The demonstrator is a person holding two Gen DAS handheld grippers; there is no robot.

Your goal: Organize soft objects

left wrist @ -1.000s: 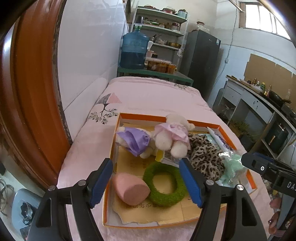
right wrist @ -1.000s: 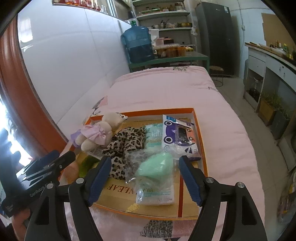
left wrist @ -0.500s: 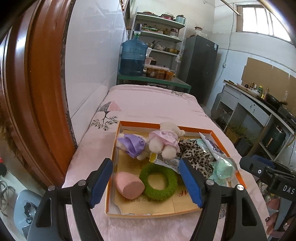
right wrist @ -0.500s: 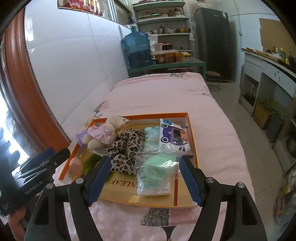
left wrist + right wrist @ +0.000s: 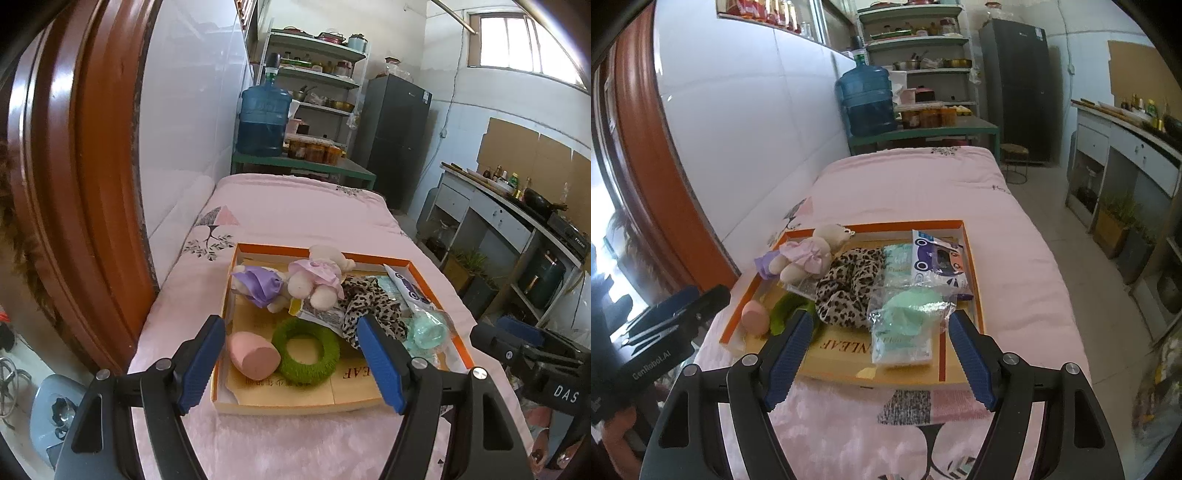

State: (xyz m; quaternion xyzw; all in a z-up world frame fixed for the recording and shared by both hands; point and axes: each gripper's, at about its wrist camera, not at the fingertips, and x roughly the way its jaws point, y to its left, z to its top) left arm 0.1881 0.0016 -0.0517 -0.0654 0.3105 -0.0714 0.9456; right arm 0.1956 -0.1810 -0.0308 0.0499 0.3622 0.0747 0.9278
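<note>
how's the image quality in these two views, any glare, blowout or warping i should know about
Left wrist view: strong fisheye bending of the door frame, dark corners, and the high window is blown out; the tray is evenly lit and sharp. Right wrist view: the same warping, overexposed daylight at the left edge, and glare on the clear bag in the tray.

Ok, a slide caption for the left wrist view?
Open left tongs hover before an orange tray of soft objects: pink sponge, green ring, two plush toys.
</note>
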